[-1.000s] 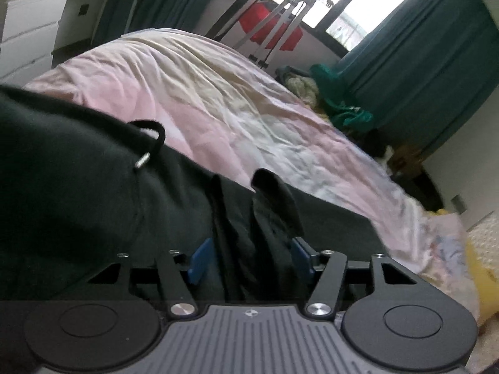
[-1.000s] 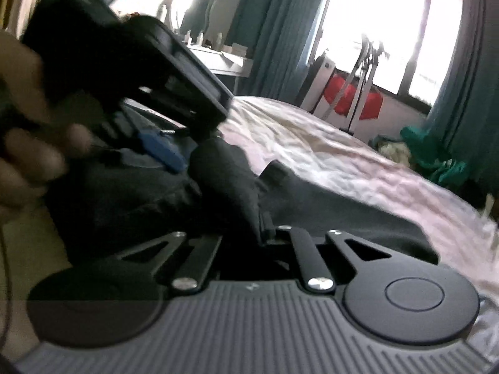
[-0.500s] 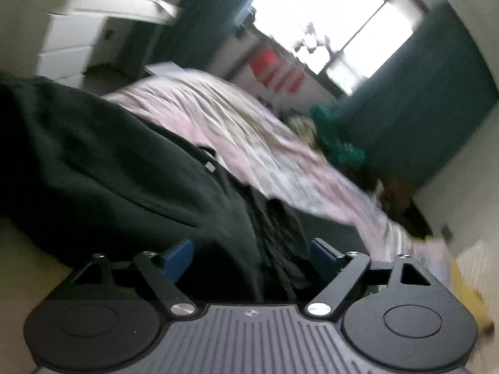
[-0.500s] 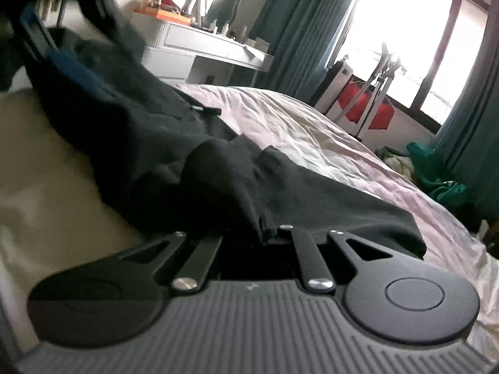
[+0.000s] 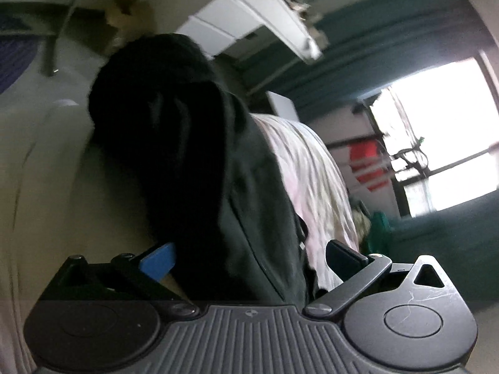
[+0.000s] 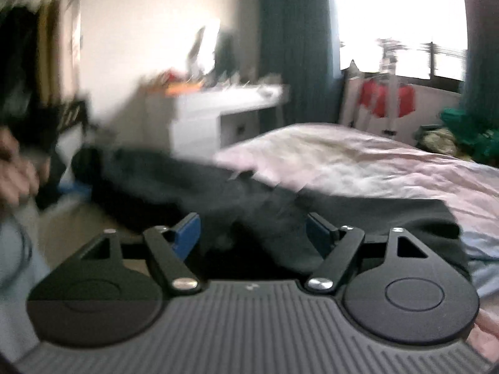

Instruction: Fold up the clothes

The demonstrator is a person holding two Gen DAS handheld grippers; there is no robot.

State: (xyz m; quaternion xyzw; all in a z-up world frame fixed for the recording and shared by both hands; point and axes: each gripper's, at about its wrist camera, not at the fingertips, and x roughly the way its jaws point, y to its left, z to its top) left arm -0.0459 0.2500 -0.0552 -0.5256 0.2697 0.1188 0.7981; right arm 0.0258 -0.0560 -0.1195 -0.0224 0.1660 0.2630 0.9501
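Observation:
A black garment (image 5: 199, 162) with a drawstring lies on the pink bed cover (image 5: 312, 168), bunched at its far end. My left gripper (image 5: 249, 258) is open, its blue pads wide apart on either side of the cloth. In the right wrist view the same garment (image 6: 249, 205) stretches across the bed cover (image 6: 358, 159). My right gripper (image 6: 254, 233) is open too, with a fold of the cloth lying between its pads. The left gripper and the hand holding it show blurred at the far left of that view (image 6: 28, 155).
A white dresser (image 6: 218, 112) with small items on top stands beyond the bed. Dark teal curtains (image 6: 293, 46) frame a bright window. A drying rack with red cloth (image 6: 386, 96) and a green pile (image 6: 474, 131) stand by the window. Both views are motion-blurred.
Both grippers opened: the left let go of the garment first, then the right. The left gripper has swung left and tilted; the right has pulled back slightly.

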